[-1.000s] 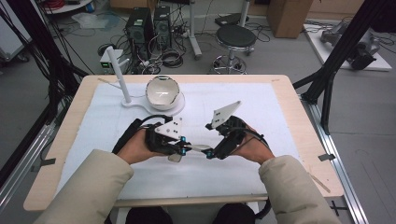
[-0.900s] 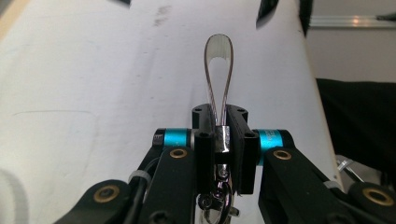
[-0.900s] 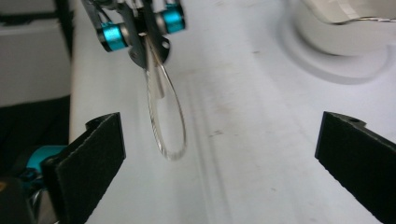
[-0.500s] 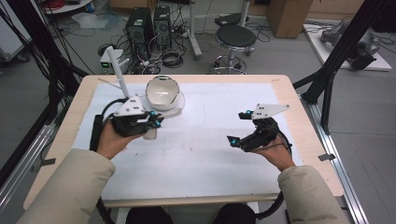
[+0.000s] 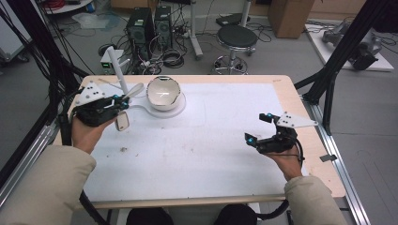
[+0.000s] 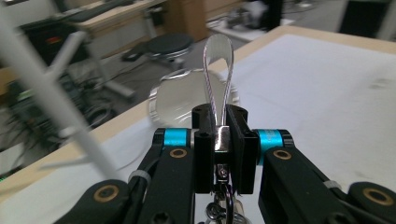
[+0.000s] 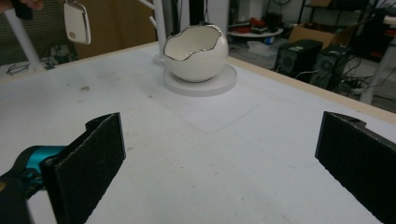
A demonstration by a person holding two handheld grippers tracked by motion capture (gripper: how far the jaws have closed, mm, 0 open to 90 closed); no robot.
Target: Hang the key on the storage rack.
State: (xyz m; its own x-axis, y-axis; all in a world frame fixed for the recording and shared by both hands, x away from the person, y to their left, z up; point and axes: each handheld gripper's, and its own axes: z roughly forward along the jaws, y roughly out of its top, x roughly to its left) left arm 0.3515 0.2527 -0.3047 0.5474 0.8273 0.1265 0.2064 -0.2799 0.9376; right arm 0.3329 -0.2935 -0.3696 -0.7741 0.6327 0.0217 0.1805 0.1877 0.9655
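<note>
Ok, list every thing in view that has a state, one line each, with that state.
Left tongs: shut on the metal loop, held near the bowl.
Metal loop: clamped upright, a small white tag hanging below.
Right tongs: open, empty, above bare mat.
Egg-shaped bowl: upright on its round white base, looks empty.
White stand: upright at the table's far left edge.

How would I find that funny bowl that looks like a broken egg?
Start at the white-topped table and look to its far left part, next to the white branched stand. The egg-shaped bowl sits on a round white base. Its jagged rim, edged in silver, gives it away.
</note>
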